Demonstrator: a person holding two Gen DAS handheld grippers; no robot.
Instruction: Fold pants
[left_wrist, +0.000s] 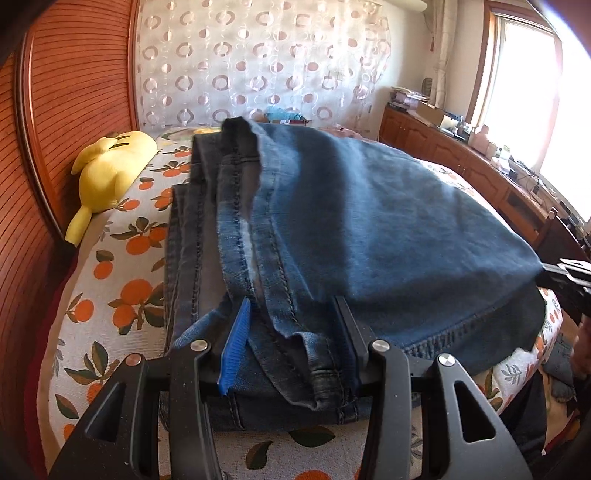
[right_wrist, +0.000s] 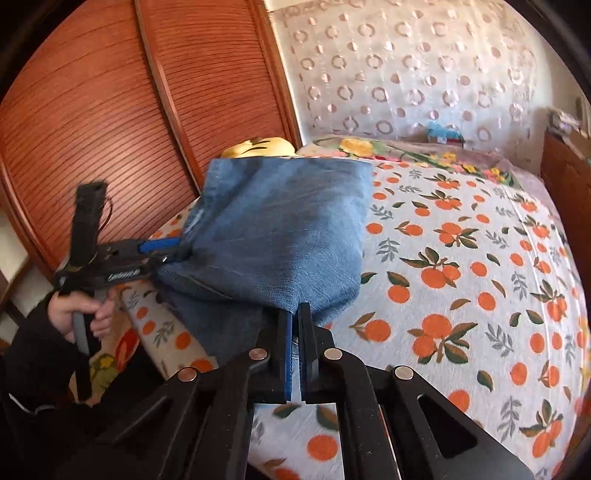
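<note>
Nearest the left wrist lens: black linkage arms with silver rivets, then the left gripper (left_wrist: 291, 325), fingers set wide apart around a thick bunch of denim, blue pad on one finger pressed against the cloth. Wide gap, yet filled by fabric, so gripping the jeans (left_wrist: 369, 206) at a seamed edge. In the right wrist view, the same tool (right_wrist: 173, 251) seen from the side at the left end of the denim, clamped on its corner, handle held by a bare hand (right_wrist: 79, 312) below a dark sleeve.

Nearest the right wrist lens: more black linkage, then the right gripper (right_wrist: 295, 314), fingers nearly together, blue pads facing, pinching a thin edge of the blue jeans (right_wrist: 280, 229). Seen again at the far right of the left wrist view (left_wrist: 565, 275), at the corner of the top layer.

Outward from the tongs: jeans folded into a broad slab of several layers, top layer lifted between the two grippers, lower layers lying on the bedspread (right_wrist: 461, 258), white with printed oranges and leaves. Darker seams and a hem edge along the left side of the stack in the left wrist view.

Beyond the denim: yellow plush toy (left_wrist: 110, 173) against the slatted wooden headboard (left_wrist: 74, 92). Farther back, a pale curtain with ring patterns (left_wrist: 258, 55). At the right, a low wooden cabinet (left_wrist: 461, 158) crowded with small items beneath a bright window (left_wrist: 528, 74).
</note>
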